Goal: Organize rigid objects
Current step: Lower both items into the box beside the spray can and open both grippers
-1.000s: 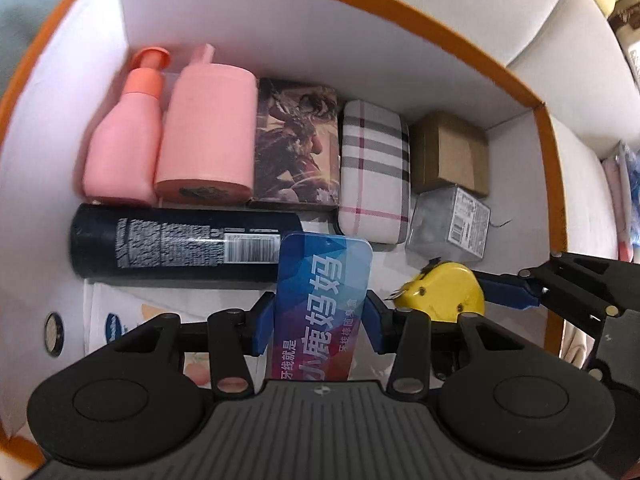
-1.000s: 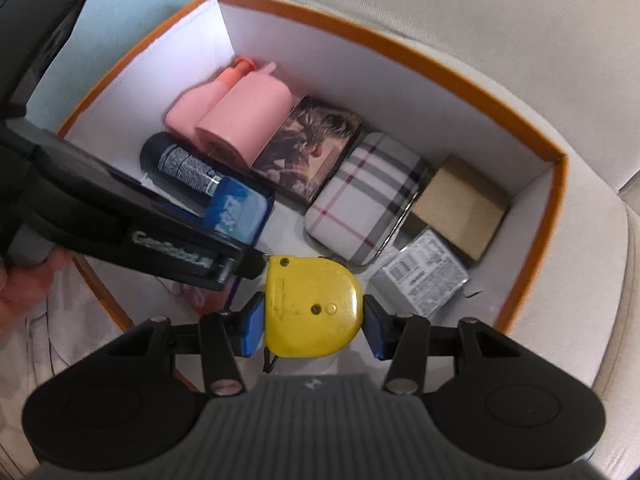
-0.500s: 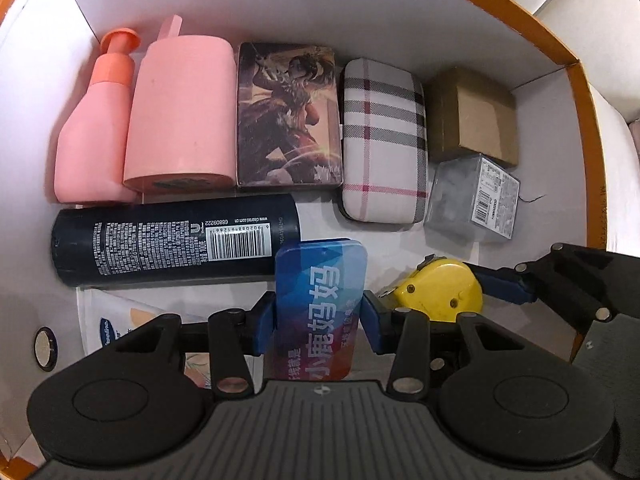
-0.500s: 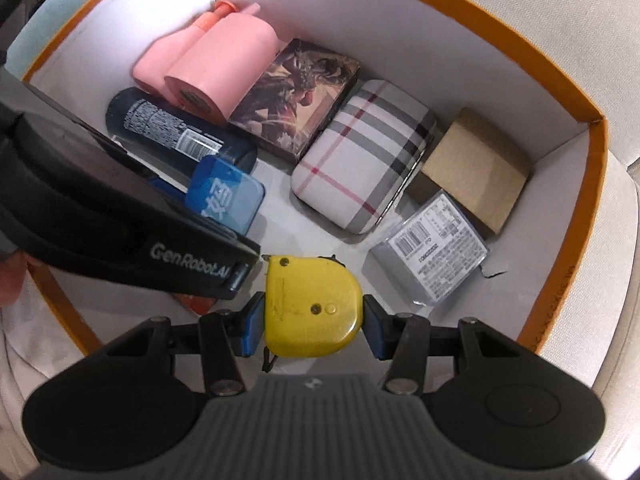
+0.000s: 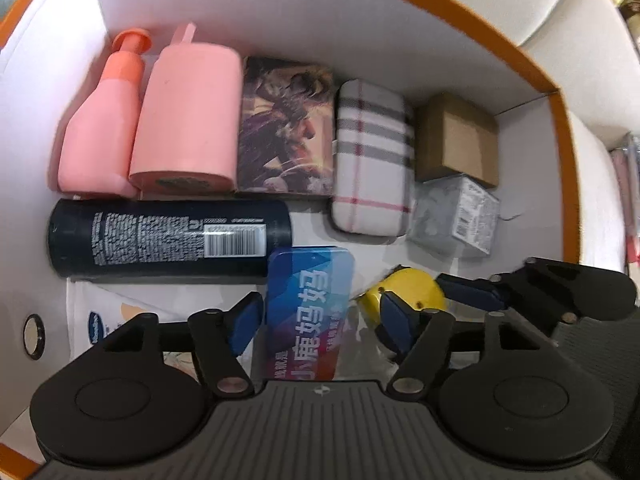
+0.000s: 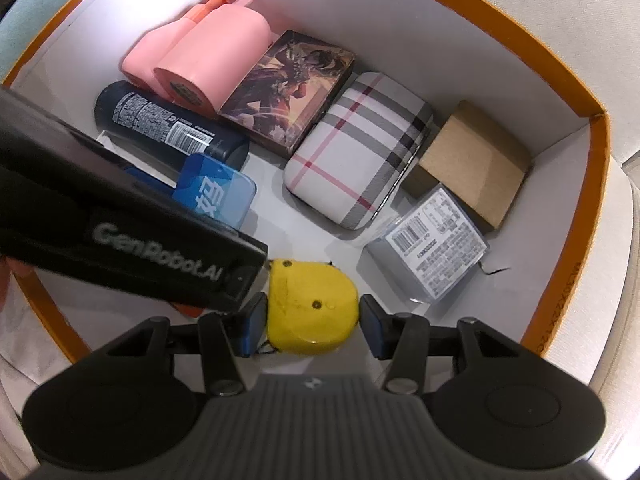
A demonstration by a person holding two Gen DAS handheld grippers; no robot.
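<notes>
A blue tin with white lettering (image 5: 310, 304) stands on the floor of the white, orange-rimmed box (image 5: 562, 168), just in front of the dark spray can (image 5: 168, 236). My left gripper (image 5: 320, 322) straddles the tin with its jaws opening; a gap shows on the right side, so the pads no longer press on it. A yellow tape measure (image 6: 312, 306) is held low over the box floor, with my right gripper (image 6: 314, 330) shut on it. In the right wrist view the left gripper's black body (image 6: 120, 220) covers most of the tin (image 6: 218, 192).
Along the box's back wall lie a pink bottle (image 5: 100, 136), a pink cup (image 5: 186, 120), a picture box (image 5: 286, 128), a plaid case (image 5: 372, 156), a brown carton (image 5: 456, 140) and a clear pack (image 5: 460, 216). A white packet (image 5: 100, 316) lies under the can. Cream cushions surround the box.
The left gripper's jaws have spread apart and let go of the blue tin, which now rests in the box. The right gripper sank a little with the tape measure still in it.
</notes>
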